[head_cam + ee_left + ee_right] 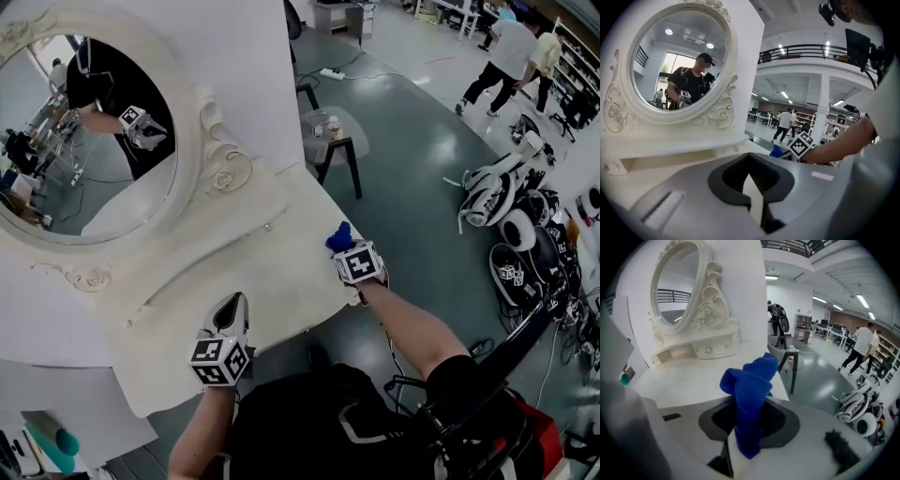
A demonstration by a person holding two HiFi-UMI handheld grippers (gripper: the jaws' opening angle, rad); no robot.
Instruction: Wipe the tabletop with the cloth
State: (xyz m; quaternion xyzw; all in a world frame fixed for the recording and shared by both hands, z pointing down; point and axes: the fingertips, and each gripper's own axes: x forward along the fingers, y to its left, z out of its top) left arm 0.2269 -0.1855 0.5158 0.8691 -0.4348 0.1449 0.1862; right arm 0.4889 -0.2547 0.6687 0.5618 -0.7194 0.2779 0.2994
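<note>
Right tool [740, 446]: jaws clamped on the blue cloth [750, 394]. The cloth is bunched into a thick wad that sticks out past the jaw tips. From the head view, right tool [352, 255] sits at the right front edge of the white tabletop [272, 272], with the cloth [339, 236] over that edge. Contact between cloth and surface: cannot tell.

Left tool [754, 197]: jaws brought together, nothing between them. From the head view it is [228, 323] over the near front part of the tabletop, well apart from the right tool and to its left.

Tabletop: white, bare around both tools.

Back of tabletop: oval mirror [75, 141] in a carved white frame, standing on a low shelf unit. Small drawers [710, 348] in that unit are closed; contents not visible.

Beyond the right edge, on the grey floor: a small round side table [349, 142] on dark legs, carrying a small cup-like item [333, 127]; contents not readable. Farther right, a cluster of white and black headgear [497, 197] on the floor. People stand at the far end of the hall.
</note>
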